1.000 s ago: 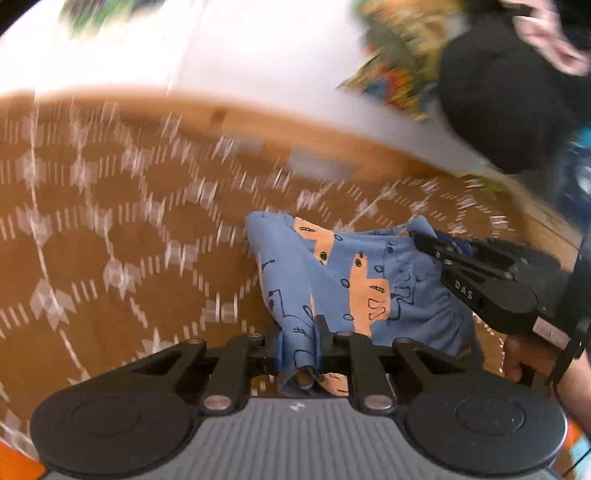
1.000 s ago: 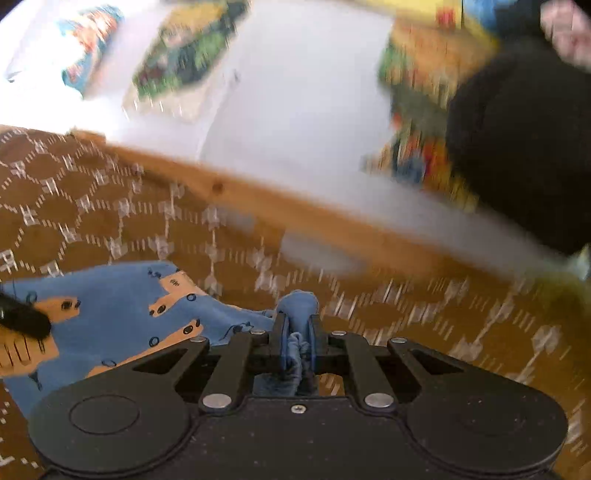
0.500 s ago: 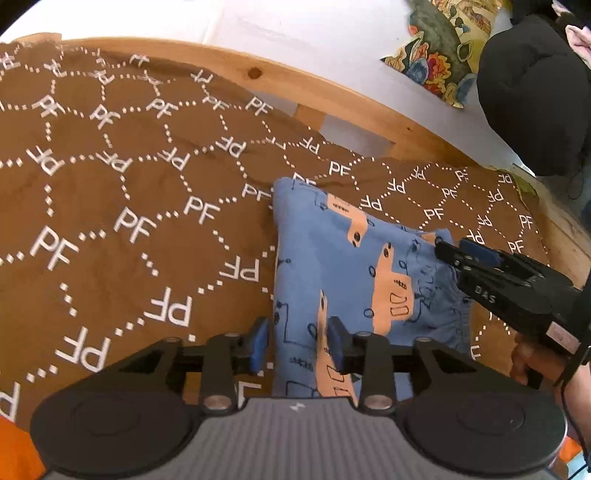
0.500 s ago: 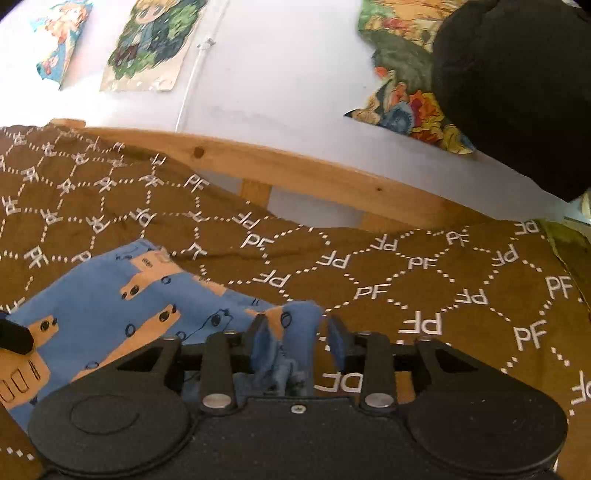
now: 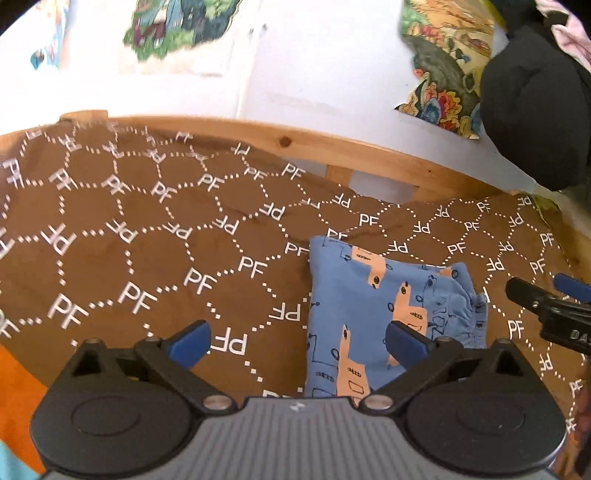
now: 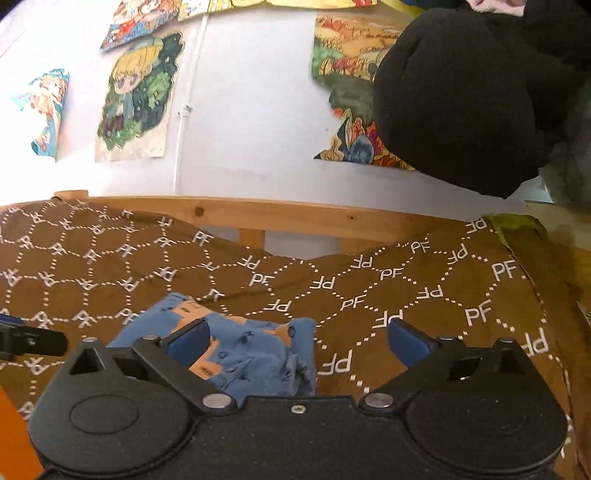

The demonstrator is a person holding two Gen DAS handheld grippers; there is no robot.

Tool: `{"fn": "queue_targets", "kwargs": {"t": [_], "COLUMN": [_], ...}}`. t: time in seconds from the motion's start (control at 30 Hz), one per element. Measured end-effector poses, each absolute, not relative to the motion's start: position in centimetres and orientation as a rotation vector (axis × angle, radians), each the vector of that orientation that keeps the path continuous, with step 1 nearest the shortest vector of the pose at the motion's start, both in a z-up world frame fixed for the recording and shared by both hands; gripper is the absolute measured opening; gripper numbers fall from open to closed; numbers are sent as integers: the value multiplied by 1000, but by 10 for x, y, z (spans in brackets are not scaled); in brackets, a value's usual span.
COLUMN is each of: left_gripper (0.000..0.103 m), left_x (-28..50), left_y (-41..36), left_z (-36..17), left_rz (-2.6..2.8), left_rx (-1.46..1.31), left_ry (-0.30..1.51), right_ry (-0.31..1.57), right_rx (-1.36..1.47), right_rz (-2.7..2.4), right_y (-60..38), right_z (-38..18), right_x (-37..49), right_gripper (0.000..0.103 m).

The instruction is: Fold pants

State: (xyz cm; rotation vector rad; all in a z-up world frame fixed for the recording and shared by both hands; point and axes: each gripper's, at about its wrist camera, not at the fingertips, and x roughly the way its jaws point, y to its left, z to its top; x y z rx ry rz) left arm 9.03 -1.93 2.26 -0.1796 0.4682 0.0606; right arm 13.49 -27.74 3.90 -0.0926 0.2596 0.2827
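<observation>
While the folded blue pants point(image 5: 373, 314) lie at lower centre-right of the left wrist view on the brown bedspread point(image 5: 147, 240), the left hand-held gripper point(image 5: 297, 338) and the right hand-held gripper point(image 6: 295, 339) have just spread wide, both gripping nothing.

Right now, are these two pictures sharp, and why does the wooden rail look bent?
Left wrist view: mostly sharp, posters at the top smeared, wooden rail bowed by the fisheye lens. Right wrist view: crisp, rail nearly straight, wall evenly daylit.
</observation>
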Motion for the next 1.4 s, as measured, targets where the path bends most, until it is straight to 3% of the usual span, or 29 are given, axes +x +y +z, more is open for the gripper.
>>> {"fn": "queue_targets", "kwargs": {"t": [0.6,1.4], "left_gripper": [103,103], "left_x": [28,-14], "left_y": [-55,-68], "left_z": [40,47], "left_rz": [50,51], "left_rx": [-92,-9], "left_ry": [421,425], "right_ry": [258,307], "right_rx": [41,72], "right_rz": [215,169], "right_y": [-298,-320], "right_z": [46,43], "right_x": [28,-34], "right_gripper": [102,102]}}
